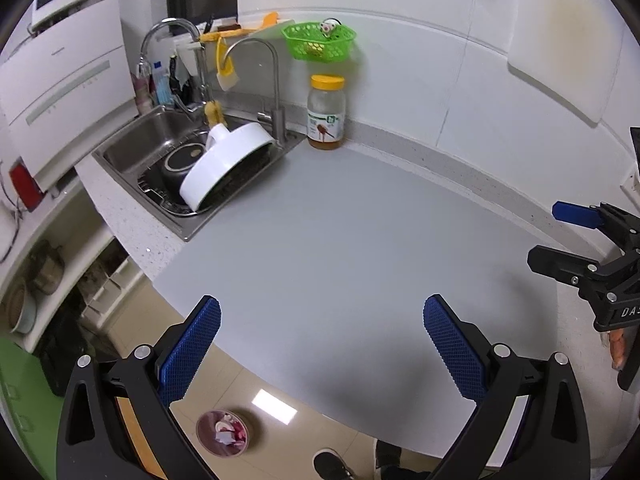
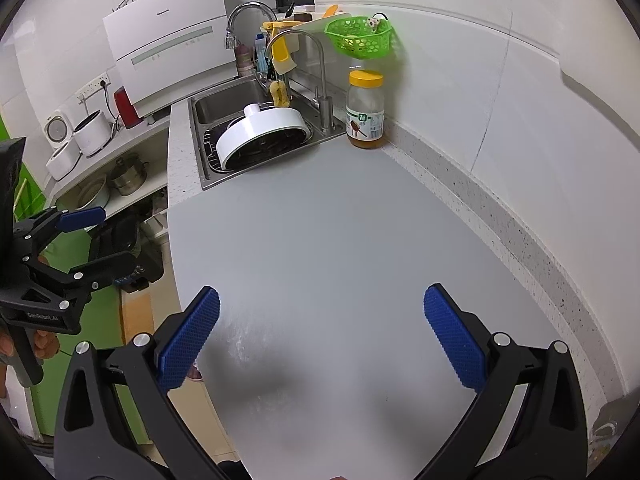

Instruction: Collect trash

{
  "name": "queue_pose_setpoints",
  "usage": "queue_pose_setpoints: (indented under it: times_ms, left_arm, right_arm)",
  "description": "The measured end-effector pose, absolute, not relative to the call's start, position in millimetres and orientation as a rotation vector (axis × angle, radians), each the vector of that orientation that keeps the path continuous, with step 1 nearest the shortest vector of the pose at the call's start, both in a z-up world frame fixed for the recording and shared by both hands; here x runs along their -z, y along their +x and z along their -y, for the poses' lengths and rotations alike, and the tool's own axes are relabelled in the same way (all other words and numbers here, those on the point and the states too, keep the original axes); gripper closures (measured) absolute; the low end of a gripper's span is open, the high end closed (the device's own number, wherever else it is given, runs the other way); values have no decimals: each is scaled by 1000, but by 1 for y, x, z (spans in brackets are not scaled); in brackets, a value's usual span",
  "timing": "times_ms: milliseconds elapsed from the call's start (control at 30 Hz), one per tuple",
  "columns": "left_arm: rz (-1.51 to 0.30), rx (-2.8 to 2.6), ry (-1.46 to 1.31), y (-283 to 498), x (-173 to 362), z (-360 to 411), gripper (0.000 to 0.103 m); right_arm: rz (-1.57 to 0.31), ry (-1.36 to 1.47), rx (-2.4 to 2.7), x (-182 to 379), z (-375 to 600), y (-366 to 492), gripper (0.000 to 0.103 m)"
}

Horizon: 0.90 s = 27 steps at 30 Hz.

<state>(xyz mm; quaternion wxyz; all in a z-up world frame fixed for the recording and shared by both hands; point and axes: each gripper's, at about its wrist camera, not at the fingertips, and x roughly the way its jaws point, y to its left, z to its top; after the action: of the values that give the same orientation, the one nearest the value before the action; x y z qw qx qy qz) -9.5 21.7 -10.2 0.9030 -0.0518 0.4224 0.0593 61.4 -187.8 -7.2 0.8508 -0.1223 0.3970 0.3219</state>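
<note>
A small round bin [image 1: 223, 433] with crumpled paper trash inside stands on the floor below the counter's front edge, seen in the left wrist view. My left gripper [image 1: 322, 340] is open and empty, above the grey countertop [image 1: 340, 232] near its front edge. My right gripper [image 2: 322, 340] is open and empty over the same countertop [image 2: 320, 240]. The right gripper also shows at the right edge of the left wrist view [image 1: 560, 232], and the left gripper at the left edge of the right wrist view [image 2: 94, 236]. I see no loose trash on the countertop.
A steel sink [image 1: 132, 148] holding a white round pan [image 1: 228, 168] lies at the counter's far left. A honey jar with a yellow lid [image 1: 326, 114] stands against the wall. A green basket [image 1: 318, 40] hangs above it. A white dishwasher [image 2: 172, 40] stands beyond the sink.
</note>
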Motion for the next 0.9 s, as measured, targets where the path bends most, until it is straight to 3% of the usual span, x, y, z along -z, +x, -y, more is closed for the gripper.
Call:
queue_pose_setpoints:
  times_ms: [900]
  left_arm:
    - [-852, -98, -122, -2, 7, -33, 6]
  right_arm:
    - [-829, -271, -670, 5, 185, 62, 3]
